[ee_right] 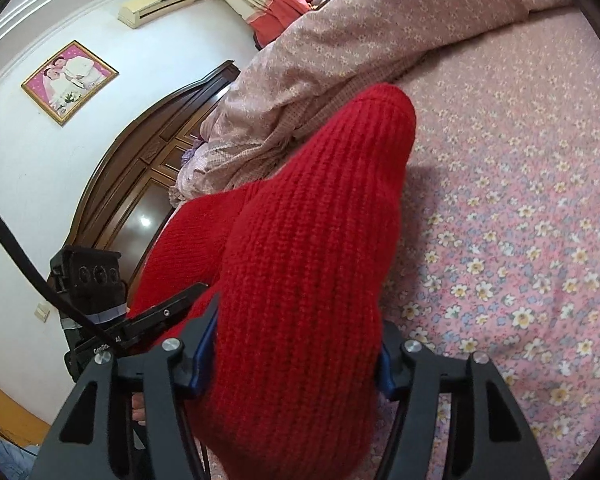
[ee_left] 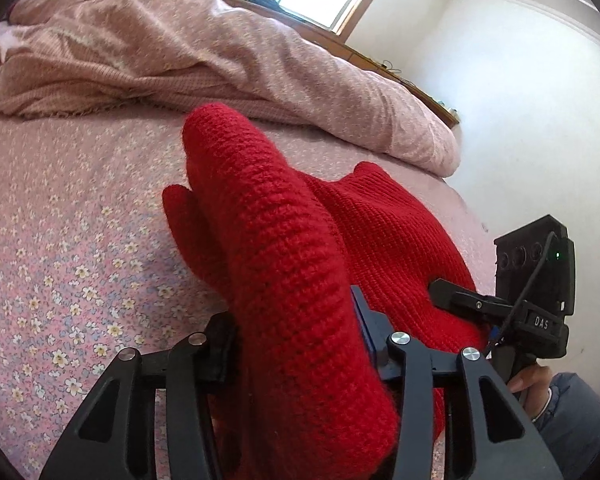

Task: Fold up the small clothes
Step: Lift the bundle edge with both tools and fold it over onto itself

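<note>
red knit (ee_left: 284, 264) hiding left tool (ee_left: 296, 344) tips, garment's shape unclear

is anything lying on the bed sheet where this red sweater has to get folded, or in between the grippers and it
Nothing visible does. Both the left gripper and right gripper already clamp the red sweater, and the floral sheet beside it is bare. The pink duvet lies bunched further back, apart from the sweater.

The letters "DAS" are printed in white on a small dark plate on the right gripper (ee_left: 444, 292), seen from the left wrist. A white marking on the left gripper (ee_right: 196, 292) is too small and tilted to be read.
</note>
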Demonstrator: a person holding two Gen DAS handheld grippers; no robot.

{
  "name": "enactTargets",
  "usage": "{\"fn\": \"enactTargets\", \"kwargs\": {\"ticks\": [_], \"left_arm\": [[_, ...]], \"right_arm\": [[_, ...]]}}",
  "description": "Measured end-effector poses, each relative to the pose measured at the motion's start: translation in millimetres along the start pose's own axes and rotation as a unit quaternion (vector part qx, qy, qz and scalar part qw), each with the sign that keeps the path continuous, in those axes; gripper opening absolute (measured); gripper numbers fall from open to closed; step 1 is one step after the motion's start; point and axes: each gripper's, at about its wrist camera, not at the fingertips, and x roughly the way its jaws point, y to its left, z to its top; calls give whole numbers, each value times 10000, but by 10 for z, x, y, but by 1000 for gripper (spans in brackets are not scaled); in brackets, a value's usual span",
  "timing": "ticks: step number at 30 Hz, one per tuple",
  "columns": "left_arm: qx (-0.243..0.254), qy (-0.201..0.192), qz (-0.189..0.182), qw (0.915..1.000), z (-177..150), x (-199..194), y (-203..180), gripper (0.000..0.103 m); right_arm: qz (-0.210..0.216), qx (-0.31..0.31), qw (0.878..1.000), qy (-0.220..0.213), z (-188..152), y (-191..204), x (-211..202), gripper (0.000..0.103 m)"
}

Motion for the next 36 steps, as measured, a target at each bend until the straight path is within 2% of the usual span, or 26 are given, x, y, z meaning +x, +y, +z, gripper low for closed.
{"fn": "enactTargets", "kwargs": {"ticks": [7,15,22,31,34,36], "left_arm": [[226,-175,-43,9996,186,109,-362,40],[419,-177,-104,9989,337,391,-626,40],[610,-218,-112,9978,564,951,-875,40],[533,-430,-9,9977,741,1726,-836,40],[556,-650,-80,9963,739,1803,-802,40],[657,-686,11,9955,733,1820,-842,40]], "right_arm": [[-64,-165,9996,-239,58,57,-270,64],[-348,-287,9982,-399,305,-118,-623,65],[-531,-206,9964,-630,650,-569,-834,65],[-963,-325,9921,-733,1072,-1132,-698,65],[-872,-50,9933,-753,1094,-1367,-655,66],[-838,28,9933,-799,1050,-1458,-638,67]]}}
